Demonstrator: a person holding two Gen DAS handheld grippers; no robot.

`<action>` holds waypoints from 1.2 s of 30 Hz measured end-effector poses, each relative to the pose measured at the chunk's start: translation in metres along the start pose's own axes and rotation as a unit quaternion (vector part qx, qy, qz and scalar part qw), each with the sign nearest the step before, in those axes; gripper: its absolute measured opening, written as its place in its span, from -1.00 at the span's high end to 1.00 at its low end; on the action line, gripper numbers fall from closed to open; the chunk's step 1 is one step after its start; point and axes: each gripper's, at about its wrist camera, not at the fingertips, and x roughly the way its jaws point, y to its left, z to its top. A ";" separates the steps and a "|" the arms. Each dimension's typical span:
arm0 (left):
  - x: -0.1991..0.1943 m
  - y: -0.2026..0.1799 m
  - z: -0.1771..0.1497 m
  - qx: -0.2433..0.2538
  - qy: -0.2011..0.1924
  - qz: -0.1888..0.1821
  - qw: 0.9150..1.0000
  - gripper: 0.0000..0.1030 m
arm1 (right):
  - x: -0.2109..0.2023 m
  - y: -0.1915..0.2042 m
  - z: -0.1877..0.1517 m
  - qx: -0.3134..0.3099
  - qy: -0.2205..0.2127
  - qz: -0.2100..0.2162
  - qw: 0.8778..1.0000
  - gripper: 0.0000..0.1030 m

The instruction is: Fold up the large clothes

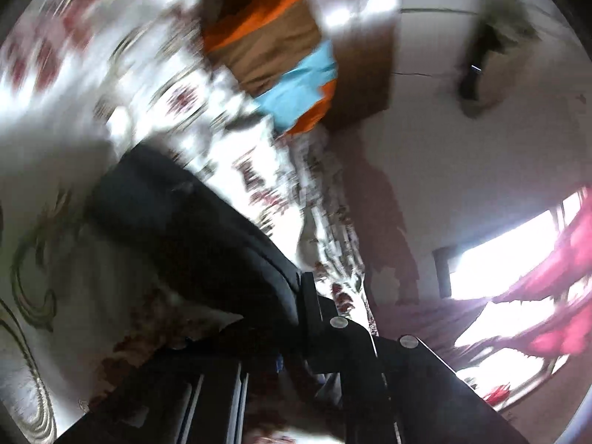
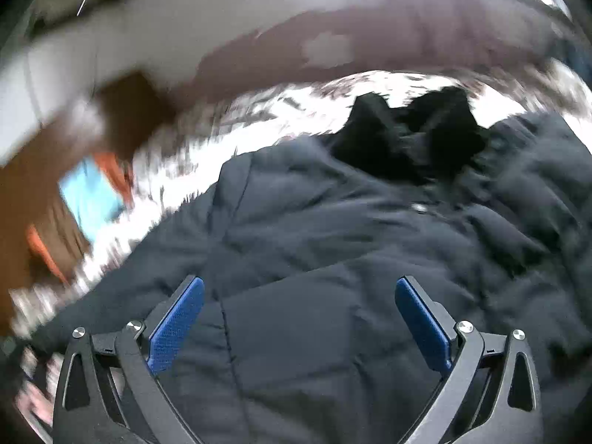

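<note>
Floral bedding (image 1: pixel 74 170) covers the bed beneath my work, and the dark padded jacket (image 2: pixel 333 244) lies spread across it. My right gripper (image 2: pixel 299 318) hangs spread wide above the jacket, nothing between its blue pads (image 2: pixel 177 322). My left gripper (image 1: pixel 296 296) is clenched, seemingly on a jacket edge, though blur obscures it.
</note>
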 end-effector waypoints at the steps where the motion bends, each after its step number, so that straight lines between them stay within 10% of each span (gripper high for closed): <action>1: -0.007 -0.013 0.000 0.025 -0.006 -0.005 1.000 0.85 | -0.009 -0.008 -0.002 0.013 -0.003 0.000 1.000 -0.96; 12: -0.066 -0.176 -0.055 0.285 -0.007 -0.078 0.955 0.85 | -0.063 -0.097 -0.016 -0.013 0.010 -0.044 0.999 -0.96; 23: -0.047 -0.356 -0.204 0.479 0.068 -0.115 0.867 0.85 | -0.124 -0.164 0.004 -0.023 -0.038 -0.035 0.998 -0.96; 36: 0.035 -0.341 -0.412 0.521 0.310 -0.114 0.787 0.85 | -0.150 -0.277 -0.028 0.129 -0.063 0.028 0.989 -0.96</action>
